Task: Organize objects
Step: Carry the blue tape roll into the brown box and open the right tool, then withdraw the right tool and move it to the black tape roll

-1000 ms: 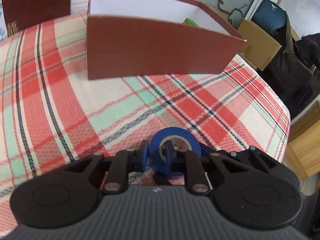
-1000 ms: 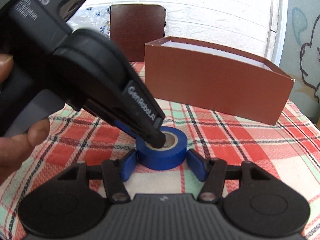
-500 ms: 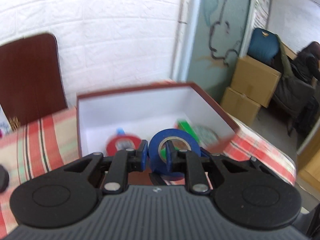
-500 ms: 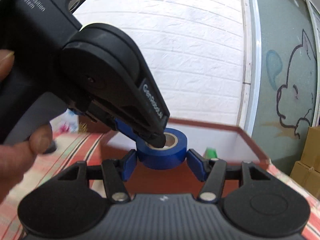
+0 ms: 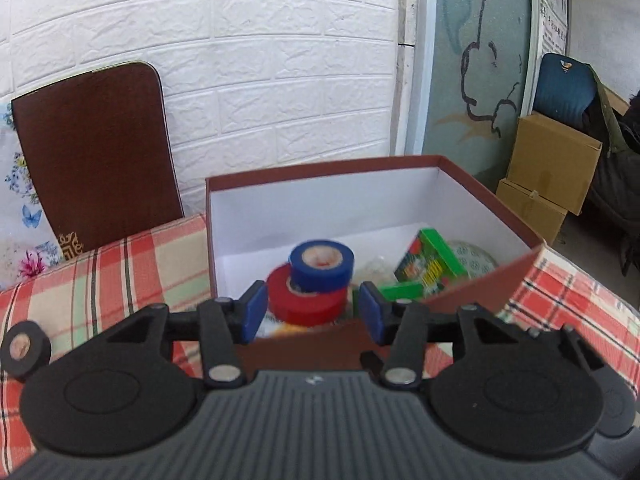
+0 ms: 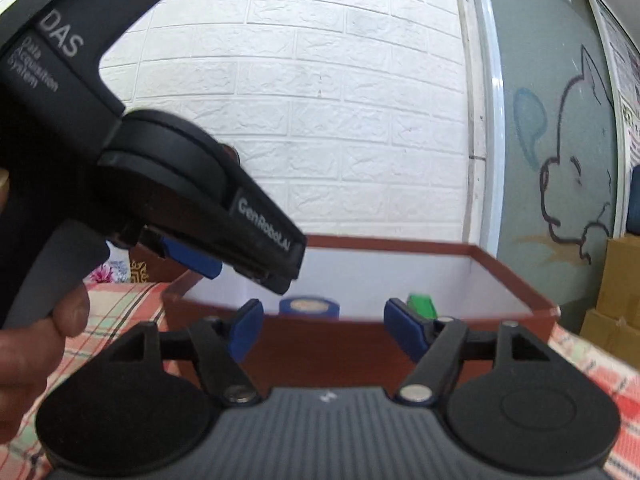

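Note:
The blue tape roll [image 5: 322,265] lies inside the brown box [image 5: 480,294], resting on a red tape roll [image 5: 306,300]. My left gripper [image 5: 312,312] hovers over the box's near wall, jaws opening, nothing pressed between its blue pads. In the right wrist view the blue tape roll [image 6: 309,306] peeks over the box's [image 6: 320,344] near wall. My right gripper [image 6: 324,330] sits just before that wall, jaws opening and empty. The left gripper's fingers [image 6: 260,236] hang above the box at upper left, held by a hand [image 6: 36,344].
A green packet [image 5: 430,266] and a clear round item [image 5: 474,258] lie in the box's right half. A black tape roll [image 5: 24,350] sits on the plaid tablecloth [image 5: 112,276] at left. A brown chair back [image 5: 96,156] stands behind; cardboard boxes [image 5: 548,176] at right.
The left gripper let go of the blue tape, which now lies on the red roll in the box. Both grippers' jaws have widened, and the views have risen a little.

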Motion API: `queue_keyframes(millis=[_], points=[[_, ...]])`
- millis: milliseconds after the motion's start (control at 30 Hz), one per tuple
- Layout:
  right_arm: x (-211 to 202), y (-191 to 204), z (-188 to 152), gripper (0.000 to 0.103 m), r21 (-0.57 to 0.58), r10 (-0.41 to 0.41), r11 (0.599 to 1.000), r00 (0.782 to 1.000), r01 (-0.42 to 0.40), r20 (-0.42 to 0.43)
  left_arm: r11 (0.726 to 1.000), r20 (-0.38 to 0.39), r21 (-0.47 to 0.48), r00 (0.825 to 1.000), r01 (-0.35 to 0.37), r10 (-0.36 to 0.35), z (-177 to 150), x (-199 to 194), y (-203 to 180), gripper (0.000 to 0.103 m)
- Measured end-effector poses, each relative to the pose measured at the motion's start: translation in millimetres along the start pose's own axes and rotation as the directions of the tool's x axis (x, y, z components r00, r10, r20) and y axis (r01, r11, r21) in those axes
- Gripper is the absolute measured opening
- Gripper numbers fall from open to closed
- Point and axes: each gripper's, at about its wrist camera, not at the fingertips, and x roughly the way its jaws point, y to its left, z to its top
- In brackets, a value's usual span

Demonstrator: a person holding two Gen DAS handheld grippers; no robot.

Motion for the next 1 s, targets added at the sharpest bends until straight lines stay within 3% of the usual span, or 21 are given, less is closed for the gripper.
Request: queue_keyframes(millis=[233,400,633,833,1000], points=[[-23,7,-20,0.07,0.076,0.057,0.996,0.991,-0.048,-0.122,0.998,0.017,0.031,0.999,-0.05,0.049,-25,-36,1,0.058],[-2,-13,-31,0.069,0.165,0.105,0.984,0.96,-0.063,-0.259,0.992,-0.05,0.011,0.99,-0.129,0.129,-52,-44,20,0.059],[-1,14,-38,0.069,0.138,0.14,0.985,0.932,-0.098,-0.333,0.96,-0.2,-0.036,0.943,-0.277,0.265,-91,-37,68,0.059],[1,50,-41,0.069,0.05,0.161,0.987,0.913,-0.154,-0.376,0.929,-0.254,-0.073,0.908,-0.362,0.334,-115,-40,107,0.06],[3,82,-43,0.07,-0.015,0.165,0.982,0.903,-0.186,-0.397,0.905,-0.273,-0.111,0.889,-0.41,0.368,-129,-44,136,0.064]])
